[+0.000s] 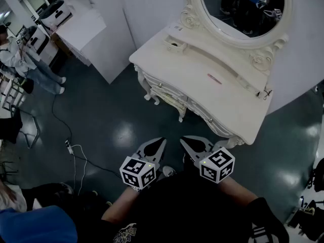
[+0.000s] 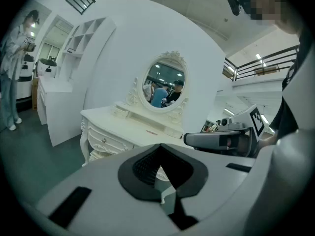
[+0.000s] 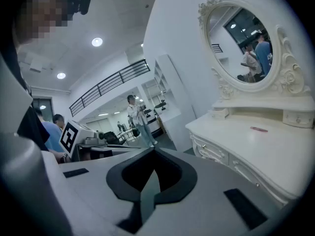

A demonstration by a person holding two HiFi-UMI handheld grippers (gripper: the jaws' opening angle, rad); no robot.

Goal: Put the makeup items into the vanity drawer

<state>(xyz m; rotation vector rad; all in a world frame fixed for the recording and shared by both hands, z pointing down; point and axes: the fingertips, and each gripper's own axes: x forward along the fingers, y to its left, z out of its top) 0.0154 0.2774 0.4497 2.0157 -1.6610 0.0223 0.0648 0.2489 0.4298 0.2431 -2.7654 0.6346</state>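
Pink makeup item (image 1: 214, 78) lies on the vanity tabletop (image 1: 230, 101), drawer (image 1: 164, 91) unopened, nothing stowed yet; my left gripper (image 1: 161, 142) and right gripper (image 1: 185, 139) jaws closed, empty, well apart from it.

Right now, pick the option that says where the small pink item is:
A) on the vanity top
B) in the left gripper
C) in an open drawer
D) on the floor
A: the small pink item lies flat on the vanity top, while the left gripper and right gripper are shut with nothing in them, short of the vanity.
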